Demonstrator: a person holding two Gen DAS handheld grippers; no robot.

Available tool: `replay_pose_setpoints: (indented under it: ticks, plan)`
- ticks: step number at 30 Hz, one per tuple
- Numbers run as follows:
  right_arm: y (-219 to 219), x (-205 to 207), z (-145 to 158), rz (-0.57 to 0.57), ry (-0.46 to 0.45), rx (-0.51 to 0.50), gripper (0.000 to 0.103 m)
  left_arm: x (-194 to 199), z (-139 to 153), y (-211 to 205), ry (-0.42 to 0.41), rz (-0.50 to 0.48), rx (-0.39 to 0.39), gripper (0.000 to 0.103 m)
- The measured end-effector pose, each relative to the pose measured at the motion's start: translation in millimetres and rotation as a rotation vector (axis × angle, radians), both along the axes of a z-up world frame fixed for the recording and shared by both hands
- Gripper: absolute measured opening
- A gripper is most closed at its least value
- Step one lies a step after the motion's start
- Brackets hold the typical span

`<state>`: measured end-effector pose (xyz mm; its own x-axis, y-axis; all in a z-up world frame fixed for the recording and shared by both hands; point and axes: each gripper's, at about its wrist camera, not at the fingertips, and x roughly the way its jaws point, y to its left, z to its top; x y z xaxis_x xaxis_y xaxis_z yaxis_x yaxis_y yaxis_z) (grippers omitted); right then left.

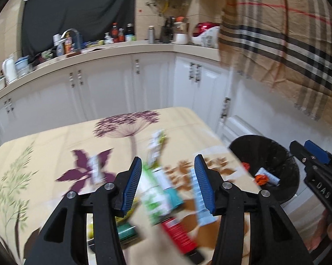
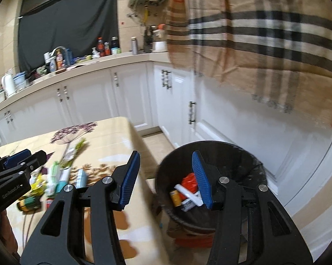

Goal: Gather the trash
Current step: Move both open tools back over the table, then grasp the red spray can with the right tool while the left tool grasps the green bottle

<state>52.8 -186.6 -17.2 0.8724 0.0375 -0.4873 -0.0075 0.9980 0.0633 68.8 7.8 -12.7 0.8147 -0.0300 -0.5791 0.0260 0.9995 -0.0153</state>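
Observation:
My left gripper [image 1: 168, 183] is open and empty, hovering above a blurred heap of wrappers and packets [image 1: 159, 190] on the floral table [image 1: 55, 145]. A red packet [image 1: 179, 236] and a pale blue packet [image 1: 199, 198] lie near its fingers. My right gripper [image 2: 166, 181] is open and empty, over the near rim of a black trash bin [image 2: 243, 161] that holds a red wrapper [image 2: 189, 182], a white tube and a yellow can. The bin also shows in the left wrist view [image 1: 267, 152]. The heap shows in the right wrist view [image 2: 57, 176].
White kitchen cabinets [image 1: 113, 88] and a cluttered counter [image 1: 113, 44] stand behind the table. A plaid cloth [image 2: 265, 33] hangs at the right above the bin. The bin stands on the floor beside the table's right edge. A green can [image 2: 29, 203] lies on the table.

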Motion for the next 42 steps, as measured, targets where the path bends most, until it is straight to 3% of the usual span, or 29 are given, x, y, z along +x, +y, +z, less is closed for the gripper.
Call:
replay_pose_setpoints:
  ticks: [21,35,38,40,42]
  plan:
    - [121,-27,-19,0.276,0.116,-0.039,0.048,-55,-27,118,0.093,0.183,0.001,0.05]
    - [157,-20,-43,0.334,0.243,-0.089,0.047,-73,-35,163,0.124,0.236,-0.023,0.051]
    - [159,-17,-48,0.34,0.284,-0.097,0.04,-74,-36,161,0.124,0.22,-0.027,0.052]
    - [161,-16,-53,0.353,0.313,-0.096,0.028,-74,-37,158,0.126,0.208,-0.031,0.053]
    - [162,-14,-57,0.362,0.34,-0.092,0.026,-73,-38,154,0.128,0.192,-0.032,0.053]
